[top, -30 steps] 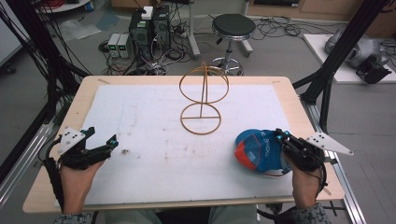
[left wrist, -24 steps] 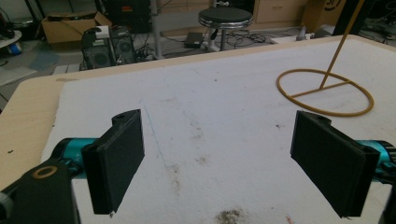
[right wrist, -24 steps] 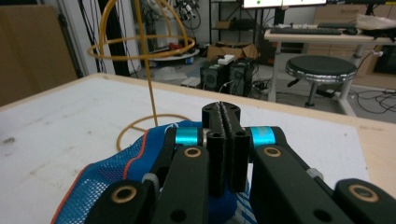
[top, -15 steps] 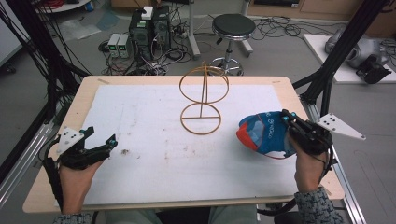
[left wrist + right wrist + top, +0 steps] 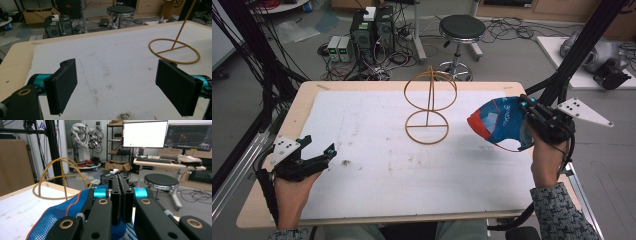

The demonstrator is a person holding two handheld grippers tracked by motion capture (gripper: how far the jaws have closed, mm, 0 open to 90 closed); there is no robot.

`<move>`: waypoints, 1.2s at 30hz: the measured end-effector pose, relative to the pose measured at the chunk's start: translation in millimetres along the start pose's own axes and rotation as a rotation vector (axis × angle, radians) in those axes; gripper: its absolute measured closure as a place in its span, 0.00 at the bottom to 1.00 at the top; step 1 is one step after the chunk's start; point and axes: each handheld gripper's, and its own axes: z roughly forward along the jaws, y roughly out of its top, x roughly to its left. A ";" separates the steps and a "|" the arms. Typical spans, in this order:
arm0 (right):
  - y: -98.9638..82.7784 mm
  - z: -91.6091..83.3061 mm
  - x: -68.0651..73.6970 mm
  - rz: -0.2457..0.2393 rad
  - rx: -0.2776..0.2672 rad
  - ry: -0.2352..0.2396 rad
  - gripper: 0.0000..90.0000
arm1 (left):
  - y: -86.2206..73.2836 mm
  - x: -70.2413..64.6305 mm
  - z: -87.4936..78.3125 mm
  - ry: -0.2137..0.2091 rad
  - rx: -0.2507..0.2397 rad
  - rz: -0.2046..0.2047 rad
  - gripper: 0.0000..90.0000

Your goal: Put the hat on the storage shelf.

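Right gripper [image 5: 526, 106]: jaws pressed tight together, pinching the edge of a blue cap [image 5: 499, 123] with red trim. Cap lifted clear of the white table mat [image 5: 377, 145], hanging out from the jaw tips toward the wire hat stand [image 5: 428, 107], crown bulging outward, hollow side hidden from the high view. Seen in the right gripper view as blue mesh cloth [image 5: 52, 217] spilling below and to the left of the closed jaws, with the stand's rounded wire top [image 5: 61, 178] ahead and left of the jaw tips, well apart from the cap. Nothing resting on the stand.

Left gripper [image 5: 317, 150]: jaws spread wide, holding nothing, low over the mat near the table's front left corner. Between and ahead of these jaws, bare stained mat; stand's ring base [image 5: 174, 50] ahead of the right-hand jaw. Black stool [image 5: 462, 27] on the floor beyond the table.
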 end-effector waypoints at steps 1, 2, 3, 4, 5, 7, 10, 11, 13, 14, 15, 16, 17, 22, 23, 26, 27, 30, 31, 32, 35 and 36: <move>3.2 2.2 -1.3 -0.005 -0.006 -0.003 0.99 | 0.1 0.1 -0.1 -0.001 -0.001 0.001 0.20; 6.5 4.0 -2.3 -0.004 -0.009 -0.005 0.99 | 0.2 0.2 -0.2 0.000 -0.002 0.001 0.20; 9.8 5.8 -3.2 -0.007 -0.013 -0.010 0.99 | 0.3 0.2 -0.3 0.003 -0.004 -0.001 0.20; 13.1 7.6 -4.3 -0.012 -0.018 -0.014 0.99 | 0.5 0.4 -0.6 0.003 -0.003 0.000 0.20; 16.4 9.2 -4.7 -0.009 -0.020 -0.014 0.99 | 0.6 0.6 -0.8 0.002 -0.005 -0.002 0.20; 22.3 12.9 -6.3 -0.013 -0.030 -0.018 0.99 | 0.8 0.9 -1.0 0.004 -0.006 -0.002 0.20; 30.6 17.8 -7.5 -0.022 -0.042 -0.022 0.99 | 0.7 1.5 -1.2 0.007 -0.007 -0.002 0.20; 33.2 19.6 -8.1 -0.024 -0.049 -0.023 0.99 | 0.7 1.6 -1.3 0.007 -0.006 -0.003 0.20; 38.2 22.9 -8.5 -0.019 -0.057 -0.023 0.99 | 1.0 1.8 -1.6 0.007 -0.008 -0.003 0.20; 40.7 24.5 -8.5 -0.018 -0.058 -0.025 0.99 | 1.3 1.9 -1.8 0.007 -0.008 -0.001 0.20; 43.3 26.8 -8.7 -0.017 -0.063 -0.024 0.99 | 1.6 1.9 -2.0 0.006 -0.009 -0.002 0.20; 45.8 29.1 -9.1 -0.018 -0.066 -0.024 0.99 | 1.8 1.8 -2.2 0.006 -0.011 -0.003 0.20; 48.3 31.5 -9.1 -0.017 -0.070 -0.024 0.99 | 2.0 1.9 -2.5 0.006 -0.011 -0.002 0.20; 63.6 49.4 -6.6 -0.024 -0.082 -0.022 0.99 | 3.0 3.4 -4.1 0.009 -0.017 -0.005 0.20; 63.6 49.4 -6.6 -0.024 -0.082 -0.022 0.99 | 3.3 3.5 -4.6 0.008 -0.015 -0.008 0.20; 70.0 59.0 -4.4 -0.020 -0.090 -0.021 0.99 | 3.9 4.8 -5.5 0.010 -0.023 -0.008 0.20; 71.7 62.2 -3.7 -0.020 -0.091 -0.020 0.99 | 3.9 5.0 -5.7 0.010 -0.023 -0.009 0.20; 75.4 71.8 -1.0 -0.012 -0.092 -0.016 0.99 | 4.3 5.9 -6.4 0.010 -0.024 -0.010 0.20; 76.1 75.2 0.0 -0.009 -0.091 -0.015 0.99 | 4.5 6.1 -6.6 0.009 -0.025 -0.010 0.20; 76.9 78.5 1.0 -0.008 -0.092 -0.014 0.99 | 4.6 6.2 -6.7 0.009 -0.027 -0.011 0.20; 78.3 88.6 4.0 0.000 -0.091 -0.013 0.99 | 5.1 6.1 -7.3 0.007 -0.031 -0.015 0.20; 78.8 91.8 5.1 0.003 -0.090 -0.013 0.99 | 5.4 6.2 -7.5 0.008 -0.030 -0.013 0.20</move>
